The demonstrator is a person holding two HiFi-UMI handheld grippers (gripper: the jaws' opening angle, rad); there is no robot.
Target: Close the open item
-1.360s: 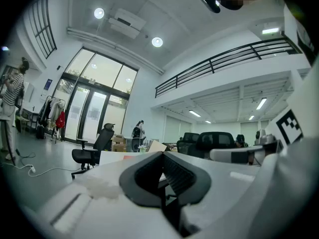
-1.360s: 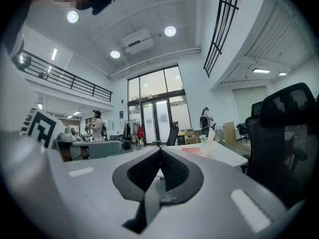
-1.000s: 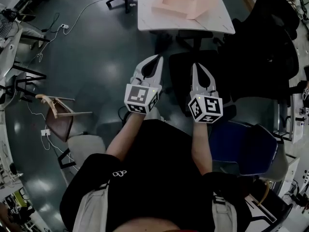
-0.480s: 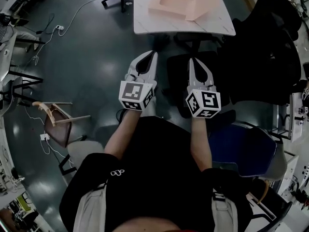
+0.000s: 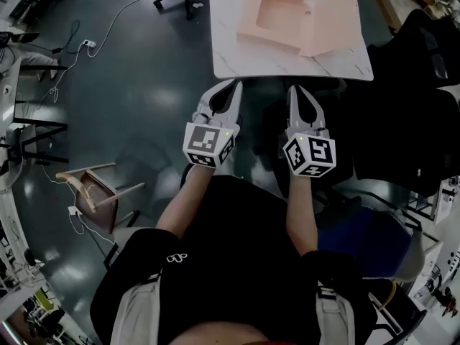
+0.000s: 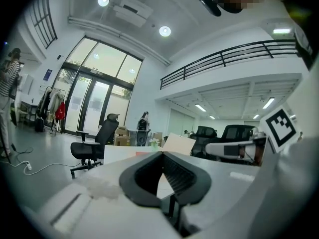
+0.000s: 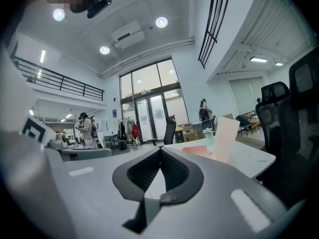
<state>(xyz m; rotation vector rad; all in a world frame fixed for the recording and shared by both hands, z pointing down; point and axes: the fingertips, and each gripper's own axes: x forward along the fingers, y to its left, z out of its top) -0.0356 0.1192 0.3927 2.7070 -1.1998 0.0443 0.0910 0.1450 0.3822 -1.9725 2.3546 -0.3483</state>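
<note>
A white table bears an open pink box and a green vase.

Large open-plan office or lab hall. High ceiling, fitted with round lights and a recessed air unit. A railed mezzanine is carried along one side. Tall glass doors are set at the far end, with a coat rack hung with clothes to their left. Swivel chairs and white tables are spread over a dark polished floor. A plug strip with its cable is laid loose on the floor at left. Boxes are stacked far off. A person is seen standing at far left.
</note>
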